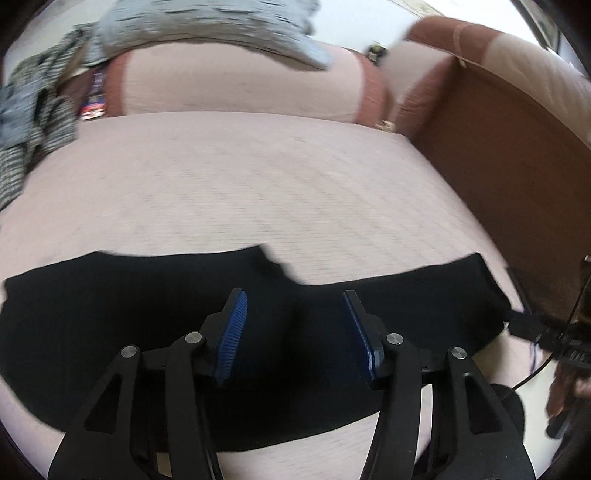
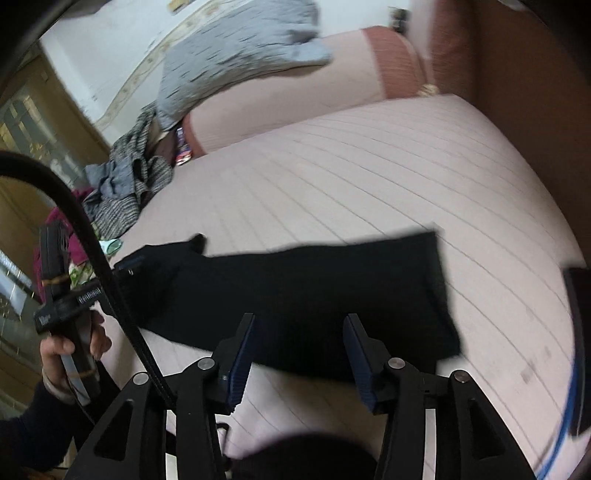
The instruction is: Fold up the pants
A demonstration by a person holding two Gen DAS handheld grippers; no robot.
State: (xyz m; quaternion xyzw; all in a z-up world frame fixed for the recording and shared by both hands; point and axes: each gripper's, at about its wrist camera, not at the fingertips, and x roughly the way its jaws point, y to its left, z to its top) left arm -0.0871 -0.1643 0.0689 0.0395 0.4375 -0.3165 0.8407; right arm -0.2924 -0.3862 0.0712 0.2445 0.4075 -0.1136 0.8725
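Black pants (image 1: 147,314) lie folded in a long strip across the pink striped bed cover (image 1: 258,184). My left gripper (image 1: 293,306) is open just above the middle of the strip, empty. In the right wrist view the pants (image 2: 314,291) run from the left to a squared end at the right. My right gripper (image 2: 299,332) is open over their near edge, holding nothing. The left gripper's body and the hand on it (image 2: 70,325) show at the left end of the pants.
A grey patterned cushion (image 1: 207,26) and a heap of grey clothes (image 1: 33,122) lie at the bed's far side. A pink pillow (image 1: 240,85) sits behind. A brown wooden bed frame (image 1: 517,166) rises at the right. A black cable (image 2: 92,258) crosses the right view.
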